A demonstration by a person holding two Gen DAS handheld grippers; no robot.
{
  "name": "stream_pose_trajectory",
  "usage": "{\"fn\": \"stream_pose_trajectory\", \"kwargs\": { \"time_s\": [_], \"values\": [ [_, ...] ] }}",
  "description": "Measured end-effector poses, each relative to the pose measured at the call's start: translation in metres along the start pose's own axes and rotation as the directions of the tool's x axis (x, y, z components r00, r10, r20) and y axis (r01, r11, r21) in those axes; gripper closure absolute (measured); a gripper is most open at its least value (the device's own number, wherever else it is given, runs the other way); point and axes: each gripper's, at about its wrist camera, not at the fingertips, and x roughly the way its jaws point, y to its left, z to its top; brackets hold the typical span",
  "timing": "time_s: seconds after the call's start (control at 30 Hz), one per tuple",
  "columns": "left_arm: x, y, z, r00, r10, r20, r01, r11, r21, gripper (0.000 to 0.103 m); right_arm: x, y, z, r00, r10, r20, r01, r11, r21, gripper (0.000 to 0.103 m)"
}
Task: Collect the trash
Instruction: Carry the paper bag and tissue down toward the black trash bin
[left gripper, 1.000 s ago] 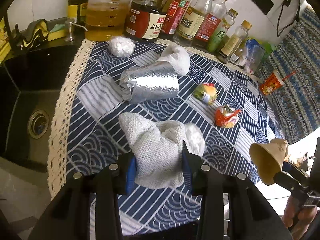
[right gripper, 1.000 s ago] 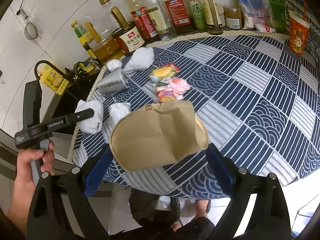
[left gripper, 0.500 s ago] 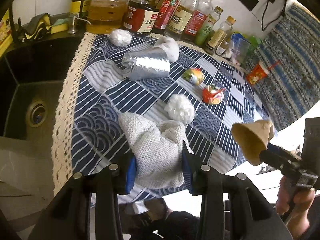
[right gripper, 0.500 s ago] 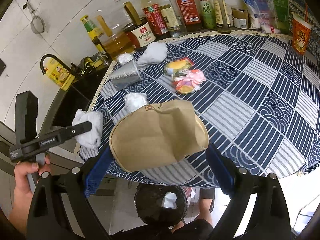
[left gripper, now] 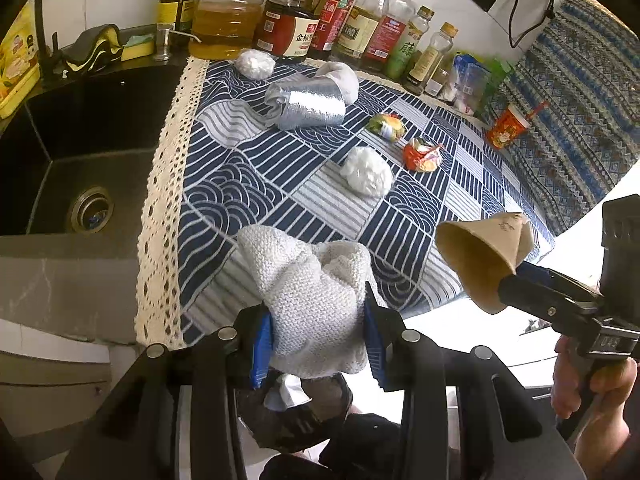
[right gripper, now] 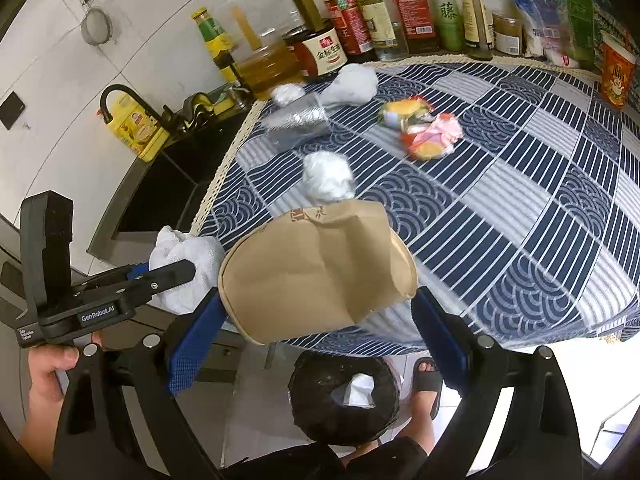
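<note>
My left gripper point(left gripper: 318, 320) is shut on a white knitted rag wad point(left gripper: 312, 292), held past the table's front edge. My right gripper point(right gripper: 318, 300) is shut on a crushed brown paper cup point(right gripper: 312, 276), level with the left gripper point(right gripper: 168, 276) at its side. A black trash bin point(right gripper: 304, 396) with white tissue inside stands on the floor below both. On the blue patterned tablecloth point(left gripper: 248, 200) lie a white crumpled ball point(left gripper: 366, 176), a silver foil bag point(left gripper: 308, 104), another white wad point(left gripper: 340, 80), a small white ball point(left gripper: 254, 63), a green-yellow wrapper point(left gripper: 386, 127) and a red wrapper point(left gripper: 422, 154).
A black sink point(left gripper: 80, 152) lies left of the table. Several sauce and oil bottles point(left gripper: 360, 28) line the back edge, and a red paper cup point(left gripper: 506, 130) stands at the far right. A person's sandalled foot point(right gripper: 426, 376) is beside the bin.
Both grippers have drawn back from over the table to beyond its front edge, each keeping its load. The bin on the floor has come into view beneath them.
</note>
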Motion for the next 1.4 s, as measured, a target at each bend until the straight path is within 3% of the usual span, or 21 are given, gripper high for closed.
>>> {"fn": "stream_pose_trajectory", "kwargs": {
  "time_s": [0.57,1.4],
  "values": [
    [-0.008,0.016,-0.053,1.000,-0.013,-0.013,0.013,0.999,-0.037,0.066,0.011,0.025,-0.044,0.998,0.001,-0.058,-0.002,1.000,-0.026,0.011],
    [0.034,0.031,-0.121,0.986,-0.012,-0.168,-0.004,0.996,-0.094,0.066,0.047,0.013,-0.104,0.980,0.009,-0.201,-0.006,1.000,0.015,0.011]
  ]
}}
